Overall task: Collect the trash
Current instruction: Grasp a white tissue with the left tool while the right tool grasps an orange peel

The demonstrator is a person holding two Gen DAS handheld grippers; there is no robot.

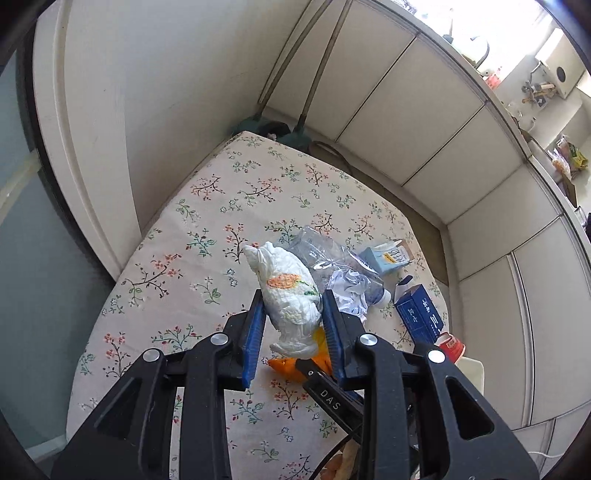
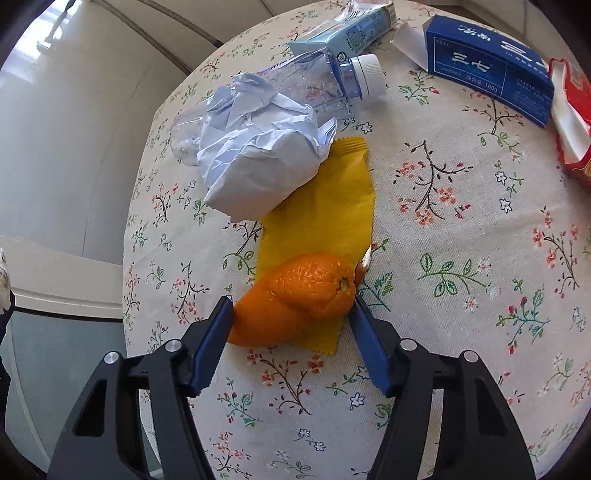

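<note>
My left gripper [image 1: 291,299] is shut on a crumpled white paper towel [image 1: 288,291] with an orange print and holds it above the floral tablecloth [image 1: 207,206]. In the right wrist view, an orange peel [image 2: 303,291] lies on a yellow wrapper [image 2: 325,206]. My right gripper [image 2: 291,302] is down at the table with its blue fingertips [image 2: 221,317] touching the peel on both sides. Beyond the peel lies a ball of crumpled white paper [image 2: 258,151] against a clear plastic bottle [image 2: 317,85] with a white cap.
A light blue carton [image 2: 351,26], a dark blue box [image 2: 491,70] and a red packet [image 2: 572,122] lie at the far right of the table. White cabinet doors [image 1: 424,122] run behind the table, and a wall [image 1: 147,92] stands to its left.
</note>
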